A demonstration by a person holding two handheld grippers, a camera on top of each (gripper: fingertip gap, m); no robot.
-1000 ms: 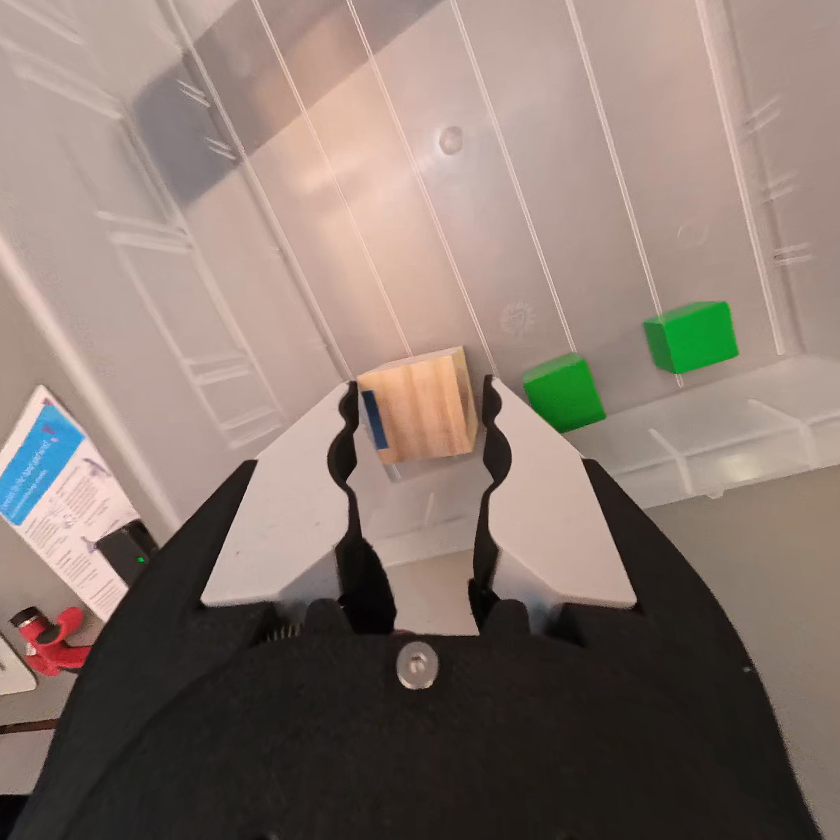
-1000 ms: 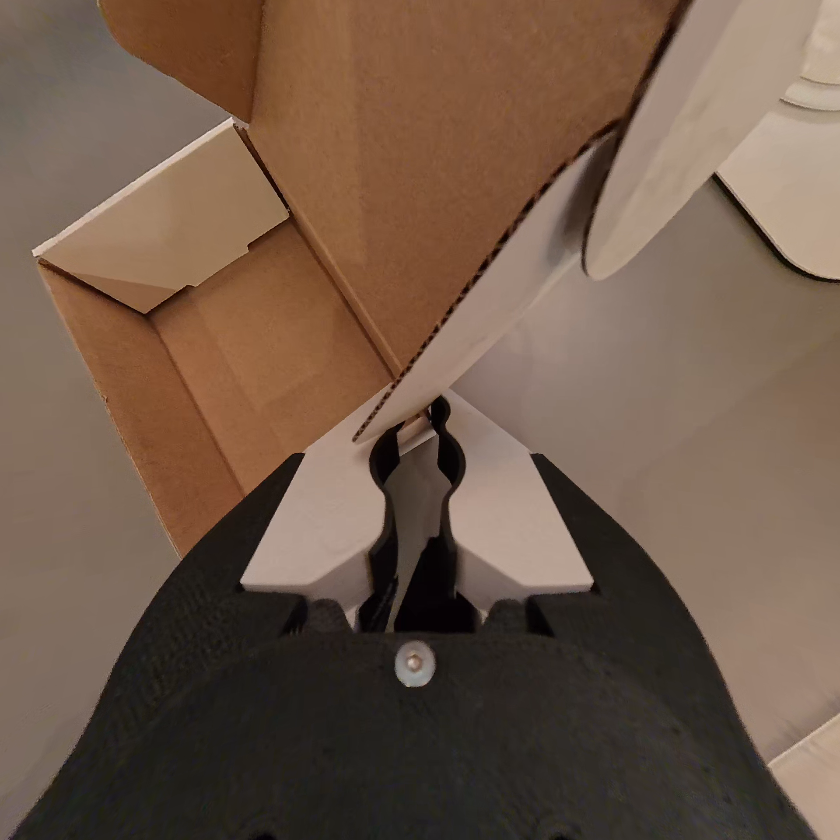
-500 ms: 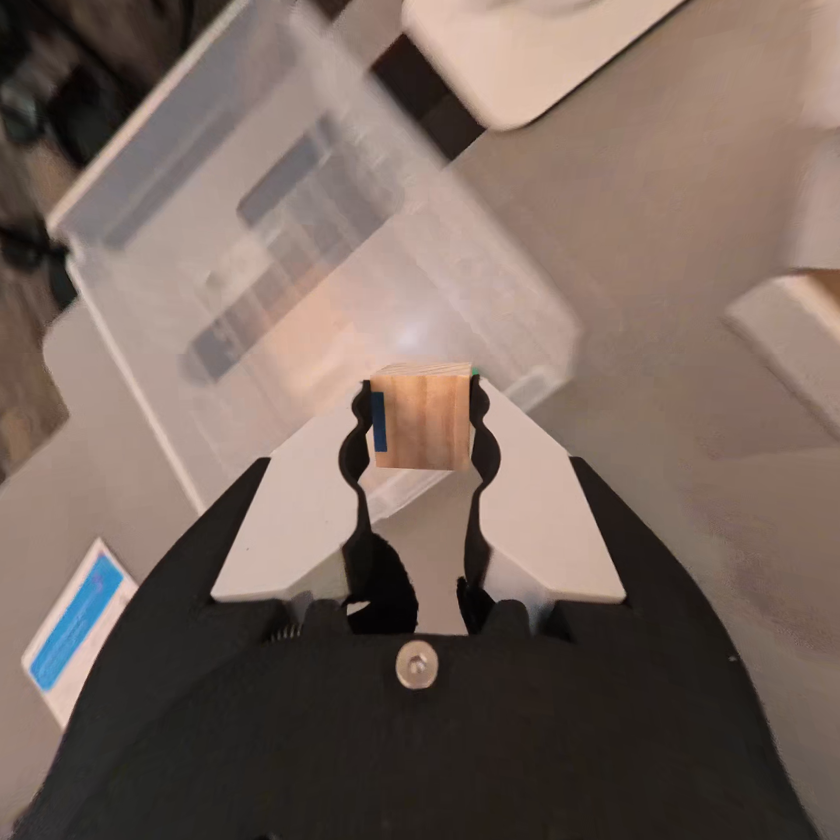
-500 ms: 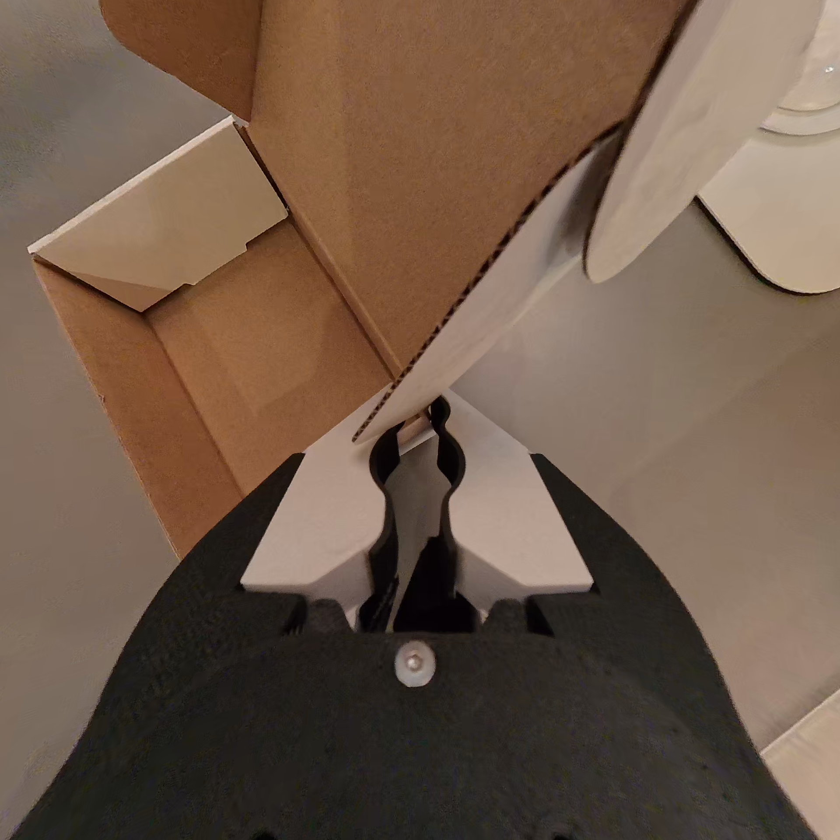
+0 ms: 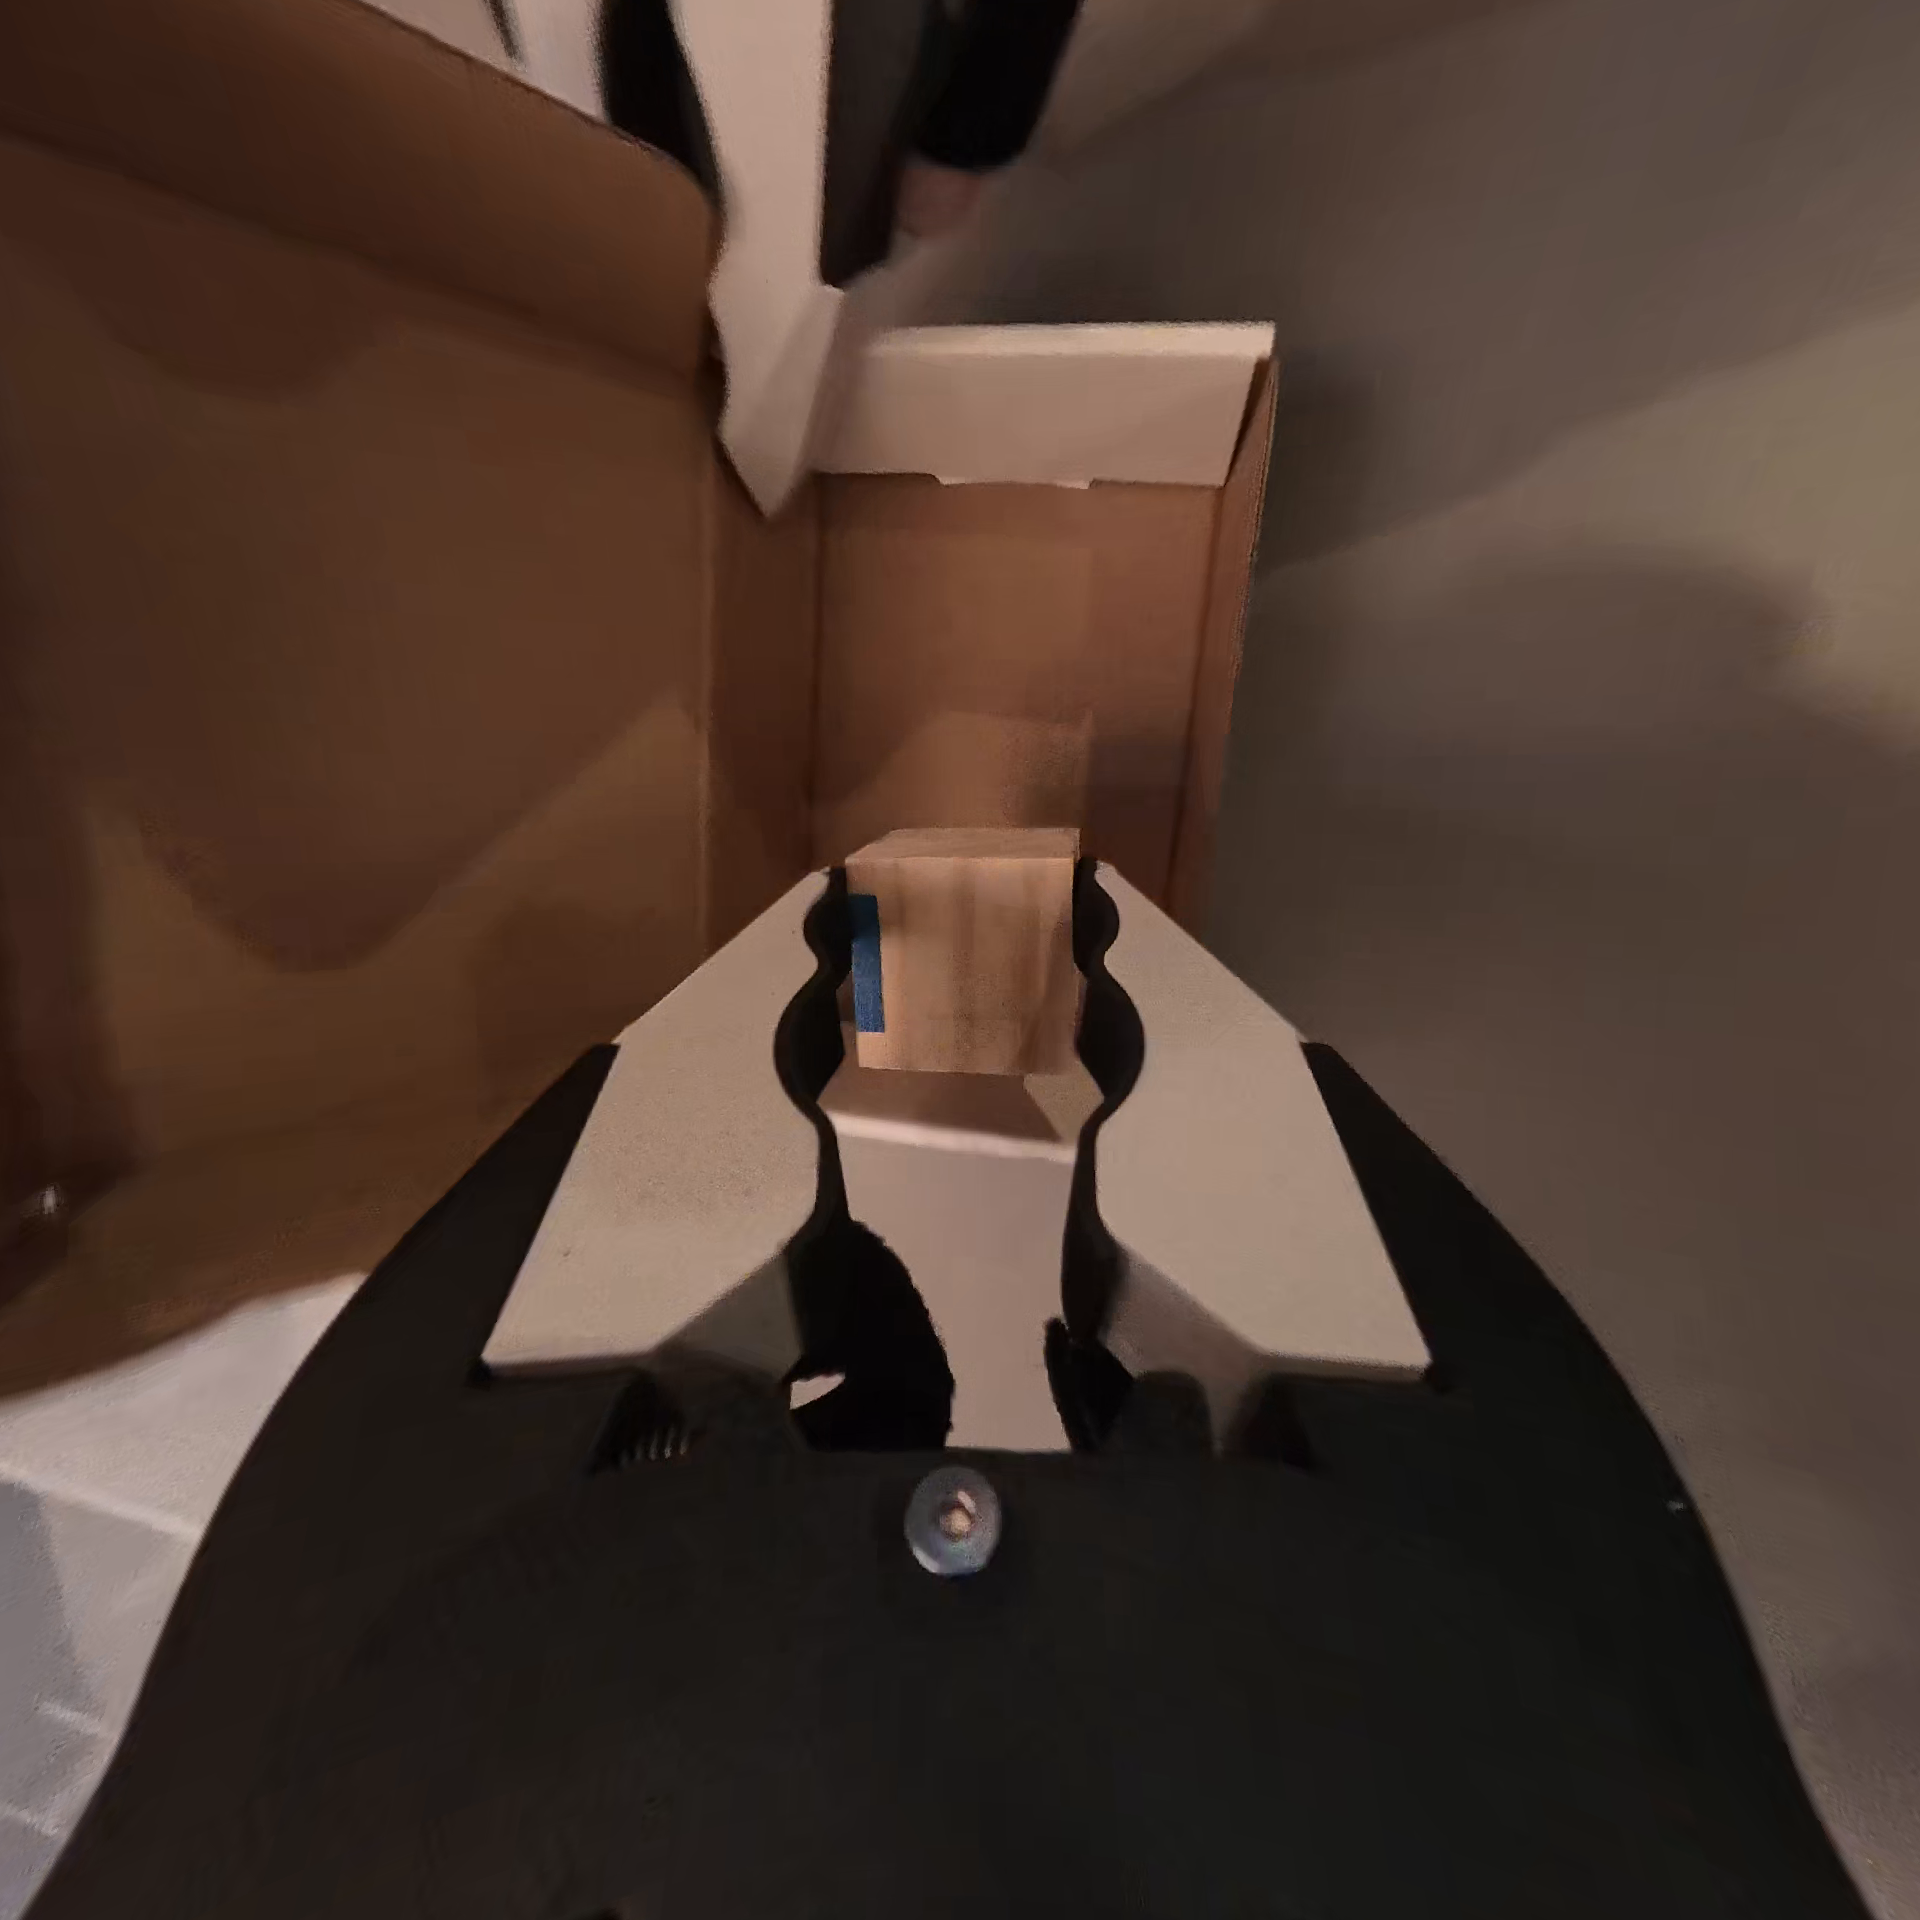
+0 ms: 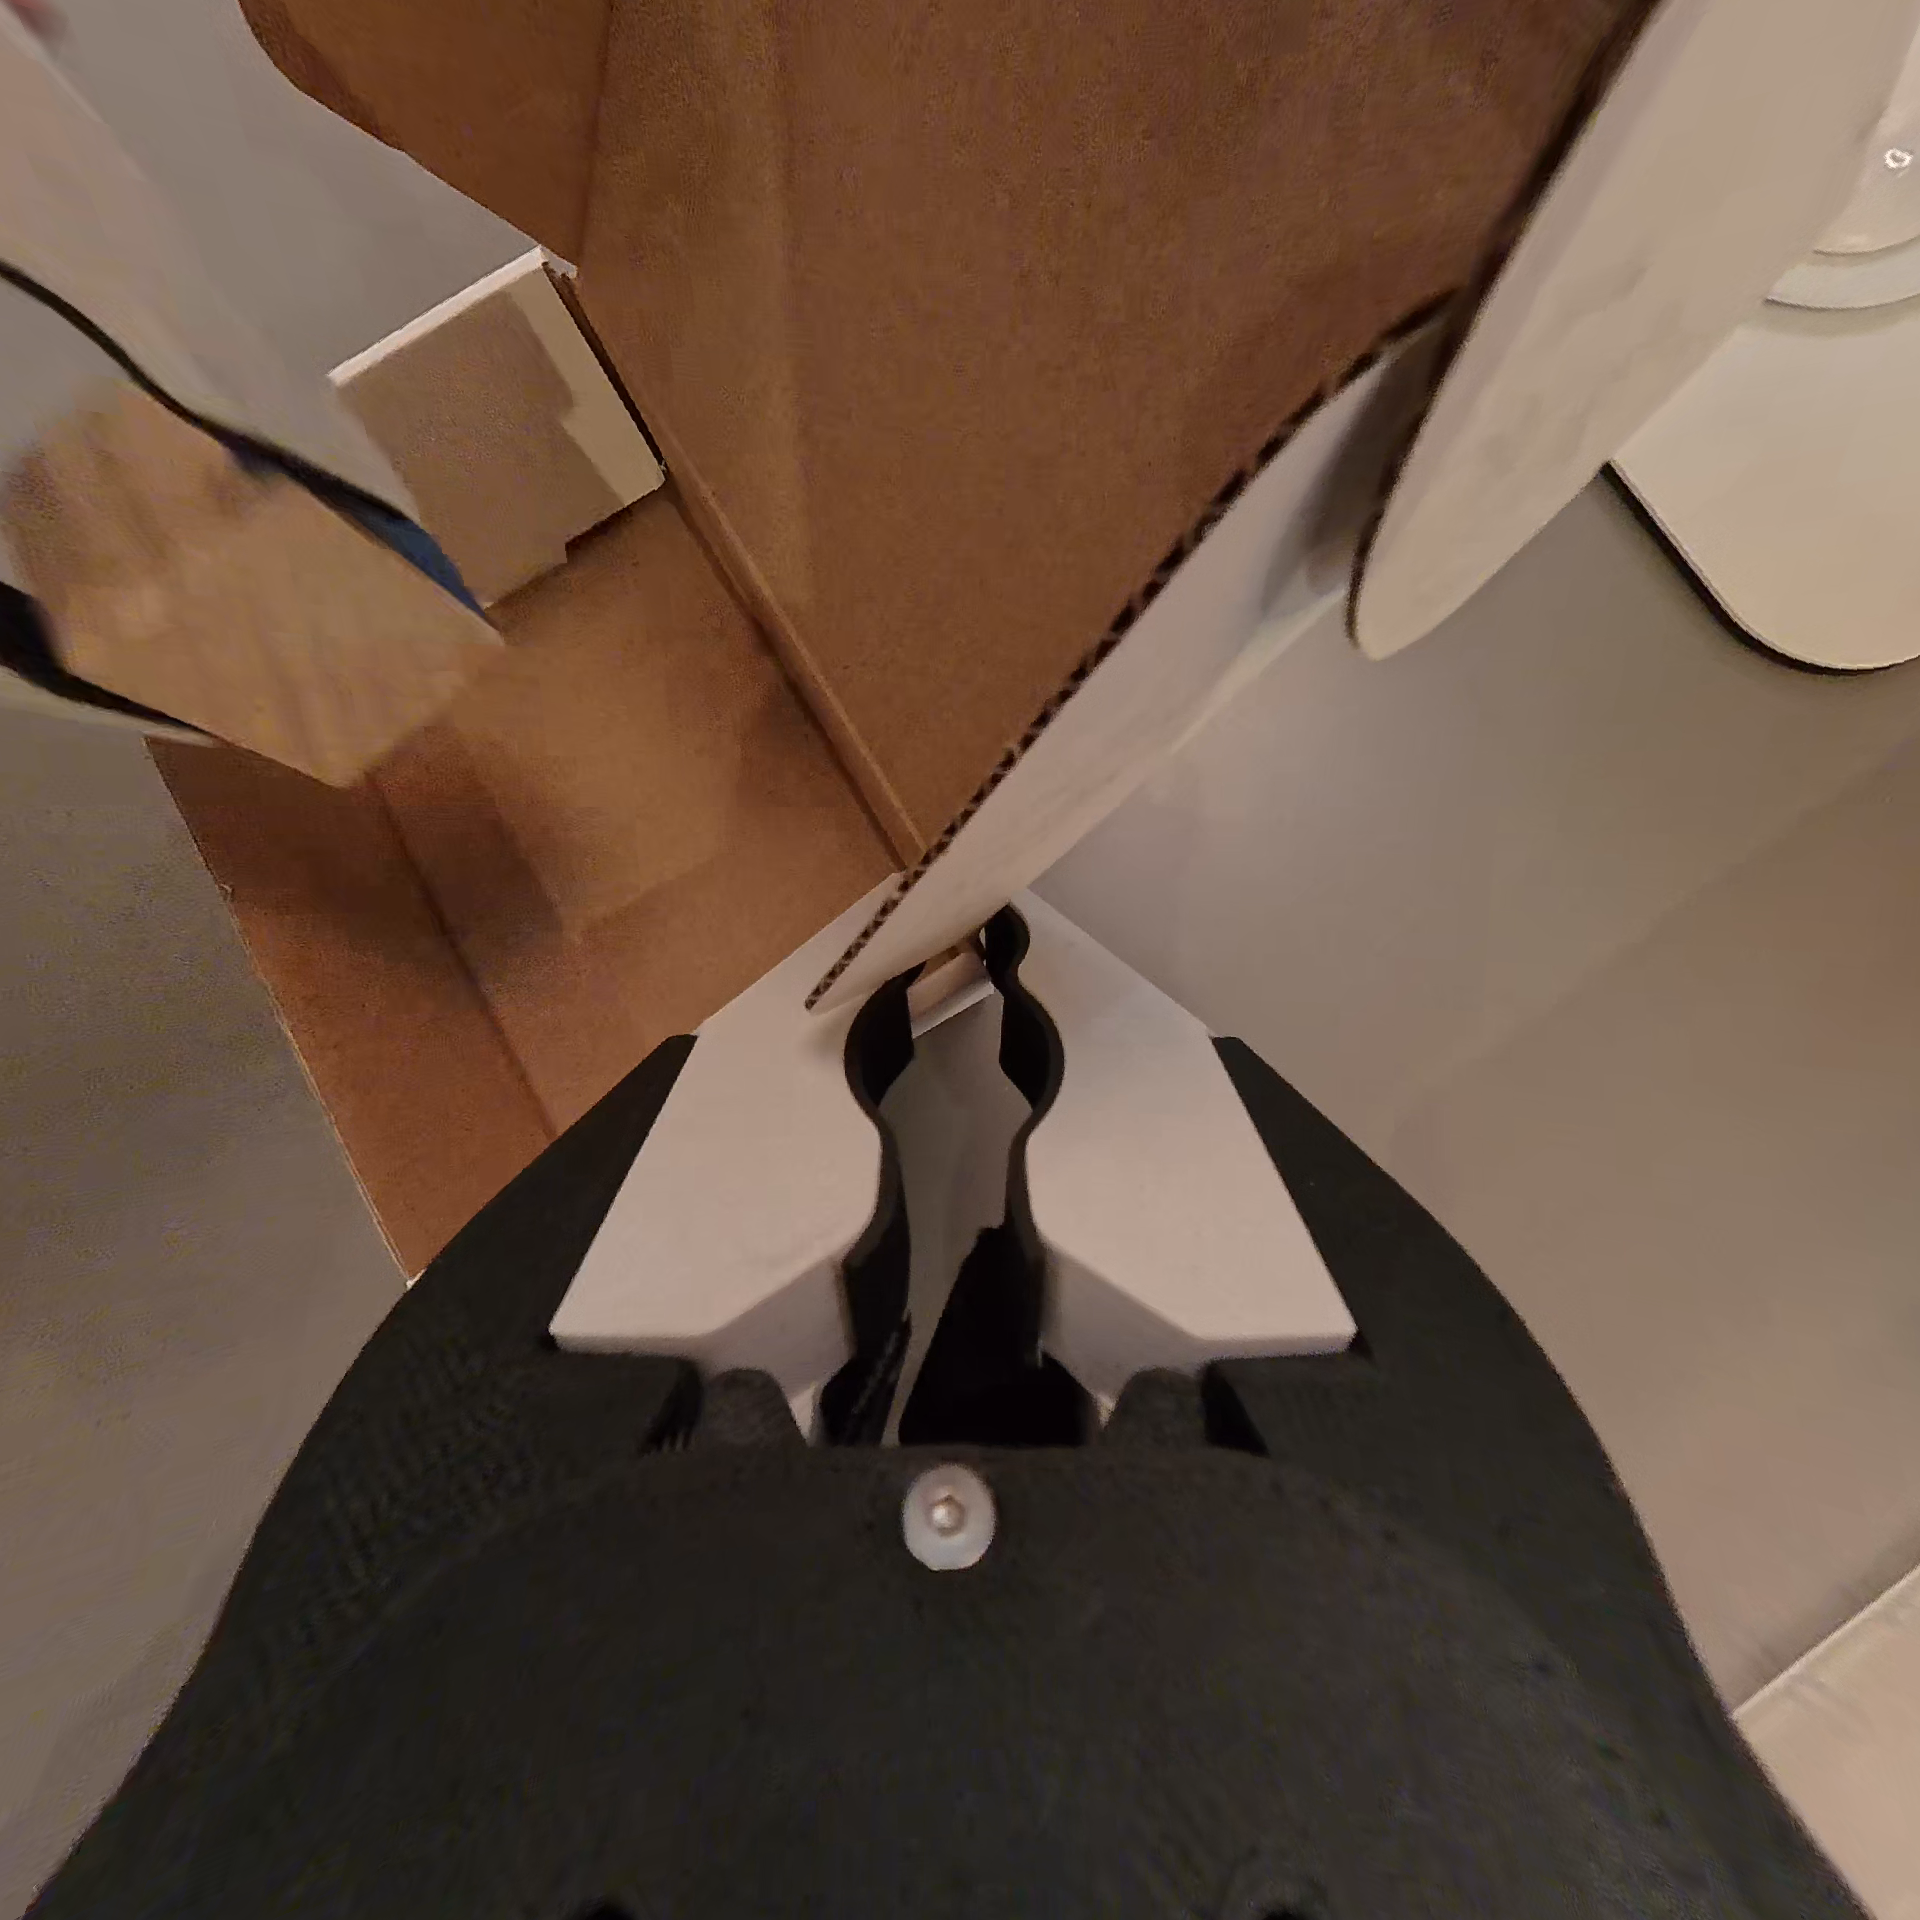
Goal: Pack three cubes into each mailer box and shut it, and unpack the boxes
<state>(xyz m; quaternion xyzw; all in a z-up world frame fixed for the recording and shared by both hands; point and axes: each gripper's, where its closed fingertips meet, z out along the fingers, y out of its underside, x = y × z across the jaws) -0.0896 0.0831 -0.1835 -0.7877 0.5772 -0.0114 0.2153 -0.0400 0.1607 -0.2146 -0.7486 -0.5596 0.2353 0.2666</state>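
Grey bench (image 5: 1558, 935) carries an open brown cardboard mailer box (image 5: 1018, 644). Left gripper (image 5: 961, 883) fingers pinch a plain wooden cube with blue tape (image 5: 961, 961) above the box interior. Right gripper (image 6: 977, 935) fingers, nearly closed, clamp the box's raised lid flap (image 6: 1039, 810).

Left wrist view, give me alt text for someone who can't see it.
The left gripper is shut on a pale wooden cube with a blue strip, held above the open brown cardboard mailer box, whose visible floor looks empty. The box's raised lid fills the left side, over a grey table.
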